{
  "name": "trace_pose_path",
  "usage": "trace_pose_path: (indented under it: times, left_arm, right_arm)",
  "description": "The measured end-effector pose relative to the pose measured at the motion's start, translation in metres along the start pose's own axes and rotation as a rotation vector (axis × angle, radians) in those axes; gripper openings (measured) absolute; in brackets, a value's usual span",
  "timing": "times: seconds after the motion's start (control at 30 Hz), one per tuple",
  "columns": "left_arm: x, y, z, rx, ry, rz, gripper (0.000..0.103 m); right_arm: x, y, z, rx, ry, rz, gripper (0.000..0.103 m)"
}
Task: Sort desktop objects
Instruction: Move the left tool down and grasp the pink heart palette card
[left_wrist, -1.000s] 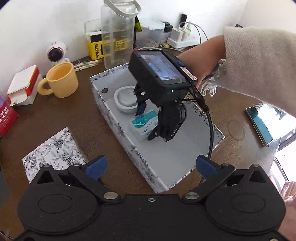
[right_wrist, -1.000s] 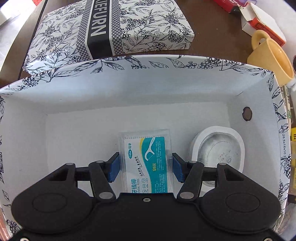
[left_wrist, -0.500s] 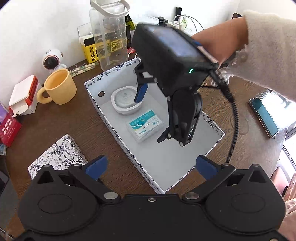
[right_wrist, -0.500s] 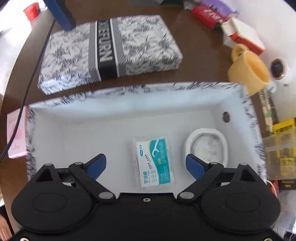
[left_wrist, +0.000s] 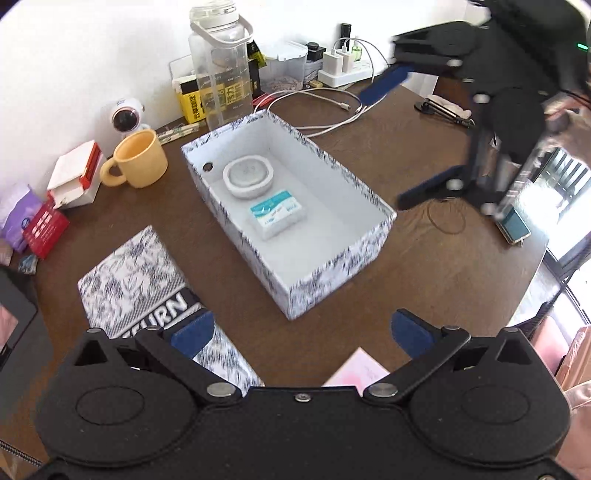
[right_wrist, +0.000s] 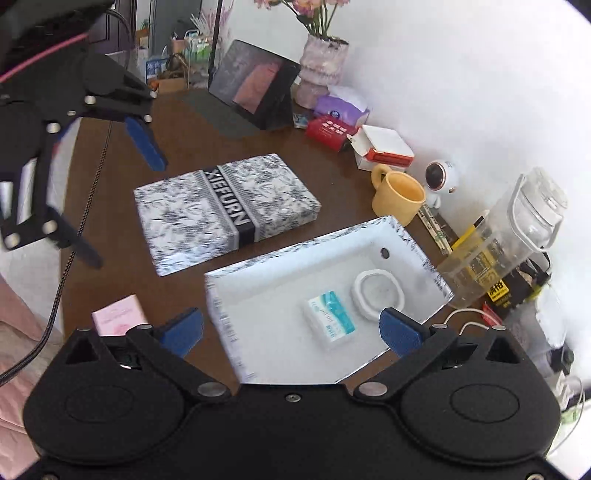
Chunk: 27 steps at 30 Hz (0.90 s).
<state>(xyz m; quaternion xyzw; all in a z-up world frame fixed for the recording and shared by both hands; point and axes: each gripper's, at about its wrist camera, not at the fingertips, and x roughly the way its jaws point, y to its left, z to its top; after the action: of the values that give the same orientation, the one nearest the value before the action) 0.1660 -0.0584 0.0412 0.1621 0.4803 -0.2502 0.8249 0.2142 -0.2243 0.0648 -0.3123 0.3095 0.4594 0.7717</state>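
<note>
An open patterned box (left_wrist: 343, 236) stands mid-table. On its white floor lie a round white dish (left_wrist: 248, 175) and a teal floss-pick packet (left_wrist: 277, 214), side by side. The box lid (left_wrist: 136, 280) lies flat to the left. My left gripper (left_wrist: 301, 332) is open and empty, held over the table's near edge and partly over the lid. My right gripper (left_wrist: 406, 136) hovers open and empty, high to the right of the box. In the right wrist view it (right_wrist: 291, 328) is above the box (right_wrist: 295, 251), with the packet (right_wrist: 332, 319), dish (right_wrist: 378, 291), lid (right_wrist: 225, 208) and left gripper (right_wrist: 110, 195) in sight.
A yellow mug (left_wrist: 138, 158), a clear bottle (left_wrist: 221, 70), a small white camera (left_wrist: 125, 116) and red-white boxes (left_wrist: 74, 173) line the back left. A cable and power strip (left_wrist: 343, 70) sit behind the box. A phone (left_wrist: 515, 227) lies right, a pink card (right_wrist: 118, 315) near the front edge.
The right gripper opened, left the floss packet on the box floor, then rose and drew back out of the box. The left gripper pulled back and up, still open.
</note>
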Motion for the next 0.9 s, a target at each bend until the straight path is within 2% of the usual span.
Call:
trace_pose_path:
  times: [0.13, 0.33, 0.5, 0.63, 0.8, 0.9]
  left_arm:
    - [-0.006, -0.004, -0.026, -0.022, 0.014, 0.009, 0.103]
    - [-0.007, -0.014, -0.068, -0.048, 0.050, 0.008, 0.103]
    - [-0.004, -0.027, -0.087, -0.002, 0.067, -0.019, 0.103]
    - [0.026, -0.045, -0.097, 0.129, 0.098, -0.063, 0.103]
    - [0.082, -0.075, -0.101, 0.401, 0.101, 0.003, 0.103]
    - [0.117, -0.084, -0.102, 0.506, 0.126, 0.030, 0.102]
  right_arm:
    - [-0.013, 0.045, -0.017, 0.008, -0.015, 0.025, 0.103]
    - [-0.003, 0.102, -0.037, 0.030, 0.001, 0.080, 0.103]
    - [0.004, 0.130, -0.044, 0.028, 0.021, 0.096, 0.103]
    - [-0.002, 0.141, -0.043, 0.024, 0.017, 0.068, 0.103]
    - [-0.008, 0.155, -0.047, 0.016, 0.036, 0.047, 0.103]
    - [-0.008, 0.162, -0.050, 0.016, 0.058, 0.043, 0.103]
